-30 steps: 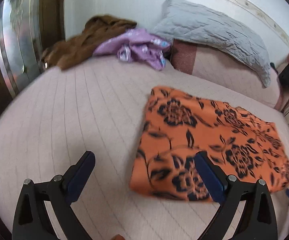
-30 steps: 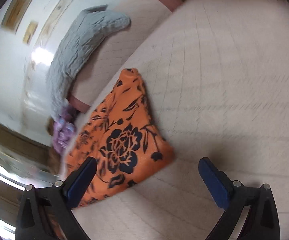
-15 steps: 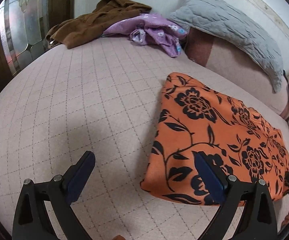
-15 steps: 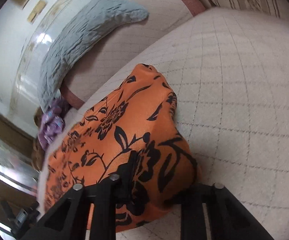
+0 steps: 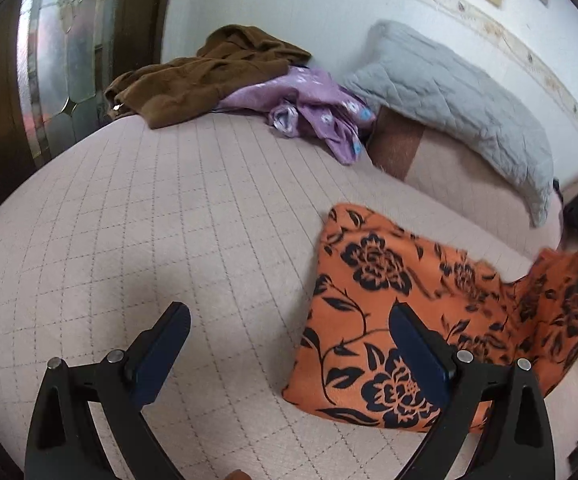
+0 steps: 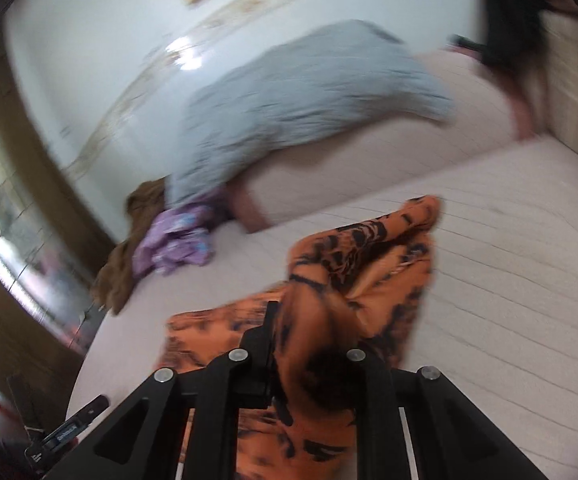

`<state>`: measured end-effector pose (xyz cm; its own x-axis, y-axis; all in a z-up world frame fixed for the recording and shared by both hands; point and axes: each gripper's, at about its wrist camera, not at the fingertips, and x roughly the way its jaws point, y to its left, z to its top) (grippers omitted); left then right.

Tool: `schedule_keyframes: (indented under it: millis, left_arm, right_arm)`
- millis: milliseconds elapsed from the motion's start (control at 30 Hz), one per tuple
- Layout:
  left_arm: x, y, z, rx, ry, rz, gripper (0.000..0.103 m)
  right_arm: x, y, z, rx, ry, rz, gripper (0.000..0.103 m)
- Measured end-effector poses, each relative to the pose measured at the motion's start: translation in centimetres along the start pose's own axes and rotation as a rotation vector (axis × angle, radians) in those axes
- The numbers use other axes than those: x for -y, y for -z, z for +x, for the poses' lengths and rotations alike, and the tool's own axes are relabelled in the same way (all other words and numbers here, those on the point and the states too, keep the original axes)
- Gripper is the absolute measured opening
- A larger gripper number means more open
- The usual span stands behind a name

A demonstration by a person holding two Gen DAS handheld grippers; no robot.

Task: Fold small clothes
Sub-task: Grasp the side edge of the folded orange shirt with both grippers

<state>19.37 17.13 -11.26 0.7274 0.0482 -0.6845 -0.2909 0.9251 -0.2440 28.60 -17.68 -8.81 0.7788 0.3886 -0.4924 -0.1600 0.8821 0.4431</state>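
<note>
The orange floral cloth (image 5: 401, 320) lies on the bed (image 5: 169, 216), toward its right side in the left wrist view. The right claw (image 6: 309, 344) is clamped on one end of the cloth, with fabric bunched between its jaws and raised off the bed. The far corner of the cloth trails on the mattress beyond the claw. The left claw (image 5: 289, 348) stands spread wide and empty above the bed. Its right finger hangs over the cloth's near left edge, and its left finger is over bare mattress.

Assessed risks from this position:

1. Uneven fold. Only one end is held. If the right claw carries it across while the other end is unpinned, the whole cloth is likely to drag, and the edges will not meet.
2. Bunching. The gripped fabric is gathered into a wad, not a flat edge. A crease set from this grip would probably be crooked.
3. Slip. The right wrist view is blurred, which suggests fast motion. A thin grip on soft fabric could let go mid-swing.
4. Missed pinch. The left claw straddles the cloth's edge. Closing there may catch the bed cover as well, or only one layer.

A brown garment (image 5: 209, 72), a purple garment (image 5: 313, 112) and a grey pillow (image 5: 457, 100) lie well apart at the head of the bed and pose no obstruction.
</note>
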Motion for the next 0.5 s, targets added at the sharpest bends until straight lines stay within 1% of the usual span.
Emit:
schedule_keyframes:
  millis: [100, 133, 267, 333, 400, 500]
  left_arm:
    - [-1.5, -0.5, -0.2, -0.003, 0.009, -0.05, 0.099]
    - [-2.0, -0.6, -0.2, -0.004, 0.011, -0.066, 0.099]
    - [-4.0, -1.1, -1.0, 0.016, 0.022, -0.117, 0.099]
    - [-4.9, -1.2, -1.2, 0.024, 0.023, -0.141, 0.099]
    - [-5.6, -1.3, -1.3, 0.025, 0.023, -0.162, 0.099]
    - [-6.3, -1.3, -1.1, 0.016, 0.032, -0.181, 0.099]
  right_arm:
    - [-5.8, 0.4, 2.7, -0.036, -0.071, -0.084, 0.016]
    - [-7.1, 0.7, 3.3, -0.045, -0.09, -0.1, 0.016]
    - [-12.8, 2.8, 6.6, -0.097, -0.18, -0.159, 0.015]
    - [-15.6, 4.6, 8.7, -0.136, -0.218, -0.193, 0.015]
    - [-18.0, 6.6, 10.7, -0.18, -0.241, -0.222, 0.015]
    - [-19.2, 9.6, 12.9, -0.243, -0.24, -0.234, 0.015]
